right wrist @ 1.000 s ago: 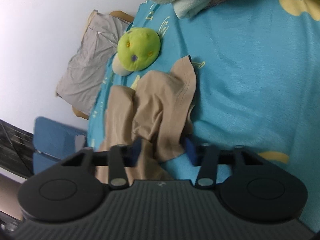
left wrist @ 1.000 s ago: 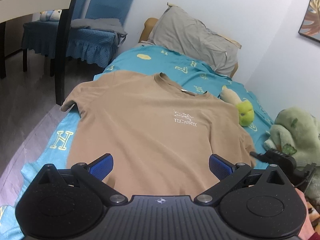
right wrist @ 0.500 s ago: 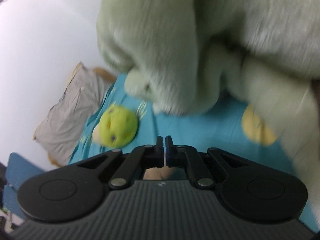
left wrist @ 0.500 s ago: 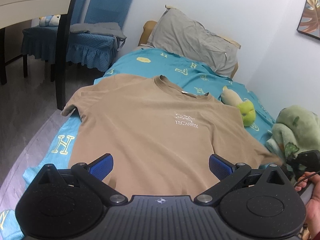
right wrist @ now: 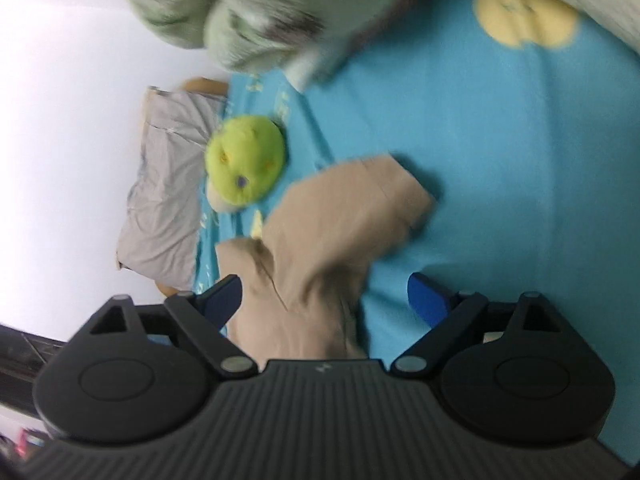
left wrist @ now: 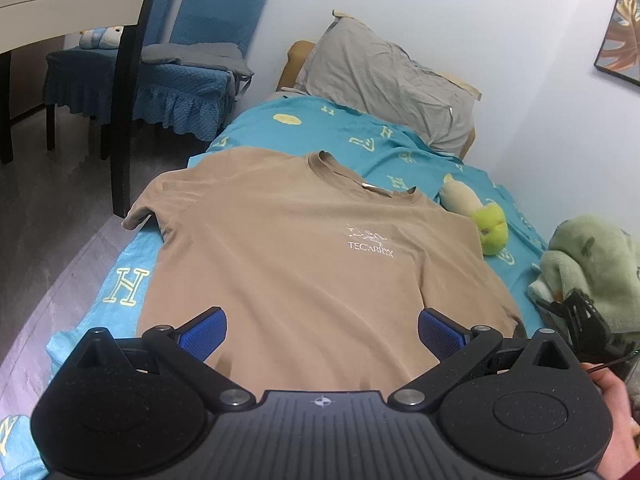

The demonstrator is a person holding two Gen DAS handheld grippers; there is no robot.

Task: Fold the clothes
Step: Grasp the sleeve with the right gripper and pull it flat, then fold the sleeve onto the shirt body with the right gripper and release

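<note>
Showing whole t-shirt (left wrist: 280,264): left view; right hand-held gripper (right wrist: 324,300) just opened, sleeve (right wrist: 352,208) released.

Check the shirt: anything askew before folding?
Mostly flat, chest print up. The T-shirt has one sleeve drooping off the bed edge, and the other sleeve lies creased. A green plush toy touches its shoulder.

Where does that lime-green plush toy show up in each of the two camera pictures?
Left wrist view: the plush toy lies right of centre on the bed sheet, just past the T-shirt's right shoulder.
Right wrist view: the plush toy sits left of centre, above the T-shirt's sleeve.
Shared landmark: the grey pillow, beyond the toy in the left view and left of it in the right view.
</note>
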